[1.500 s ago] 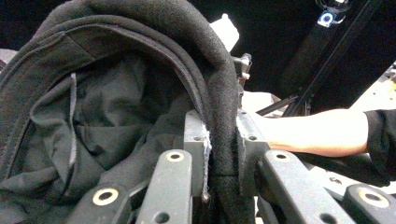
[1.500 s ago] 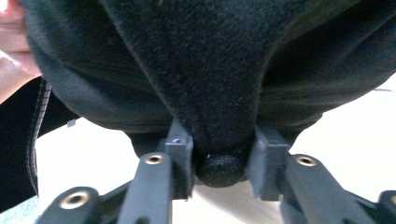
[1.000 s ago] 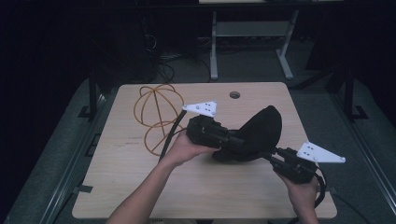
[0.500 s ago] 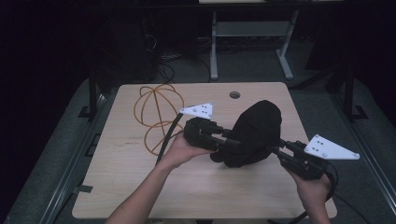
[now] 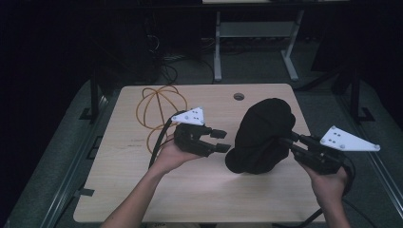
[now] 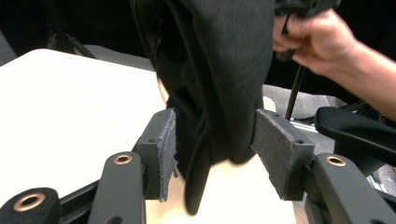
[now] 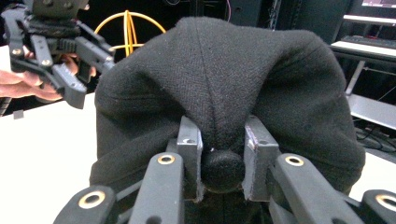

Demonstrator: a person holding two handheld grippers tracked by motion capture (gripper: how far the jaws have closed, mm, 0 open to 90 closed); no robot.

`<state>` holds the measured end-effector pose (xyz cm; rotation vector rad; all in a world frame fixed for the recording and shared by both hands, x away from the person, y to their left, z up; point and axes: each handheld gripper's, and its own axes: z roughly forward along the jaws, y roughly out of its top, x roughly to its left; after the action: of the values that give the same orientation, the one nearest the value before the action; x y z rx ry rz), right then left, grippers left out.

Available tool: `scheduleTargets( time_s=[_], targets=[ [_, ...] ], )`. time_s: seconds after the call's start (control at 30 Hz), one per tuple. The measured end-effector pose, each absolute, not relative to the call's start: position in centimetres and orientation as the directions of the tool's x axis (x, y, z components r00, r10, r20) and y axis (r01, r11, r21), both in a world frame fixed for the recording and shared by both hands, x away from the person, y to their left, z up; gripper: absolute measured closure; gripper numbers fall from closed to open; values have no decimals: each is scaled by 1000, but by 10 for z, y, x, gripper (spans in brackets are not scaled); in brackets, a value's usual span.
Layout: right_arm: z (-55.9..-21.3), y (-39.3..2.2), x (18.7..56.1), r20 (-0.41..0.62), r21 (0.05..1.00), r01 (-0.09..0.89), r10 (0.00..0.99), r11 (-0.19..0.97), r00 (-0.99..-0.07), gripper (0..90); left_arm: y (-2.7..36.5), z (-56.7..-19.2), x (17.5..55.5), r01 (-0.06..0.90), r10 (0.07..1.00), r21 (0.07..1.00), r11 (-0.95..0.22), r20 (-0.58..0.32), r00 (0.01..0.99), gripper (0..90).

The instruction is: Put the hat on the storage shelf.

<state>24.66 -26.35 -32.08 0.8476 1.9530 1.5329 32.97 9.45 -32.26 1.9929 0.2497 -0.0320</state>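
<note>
Two grippers flank a black hat (image 5: 263, 135) lifted above the table (image 5: 199, 185). We see the right gripper (image 5: 288, 141) pinching its top button; the left gripper (image 5: 223, 140), jaws spread, sits just beside the hat, near a yellow wire ball (image 5: 157, 107).

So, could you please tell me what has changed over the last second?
The left gripper let go of the black hat and drew back, jaws open. The right gripper, clamped on the hat's top button, lifted it upright. The yellow wire ball stayed put on the table.
</note>
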Motion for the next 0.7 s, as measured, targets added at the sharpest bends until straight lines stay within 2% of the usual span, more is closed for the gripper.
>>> scheduleTargets(
  time_s=[0.43, 0.7],
  targets=[
    [-286, -264, 263, -59, 966, 144, 728, 213, -683, 720, 129, -342, 309, 179, 243, 871, -458, -71, 967, 451],
    [-276, -255, 273, -54, 962, 156, 717, 224, -695, 720, 152, -359, 302, 210, 297, 859, -466, -72, 952, 426]
  ],
)
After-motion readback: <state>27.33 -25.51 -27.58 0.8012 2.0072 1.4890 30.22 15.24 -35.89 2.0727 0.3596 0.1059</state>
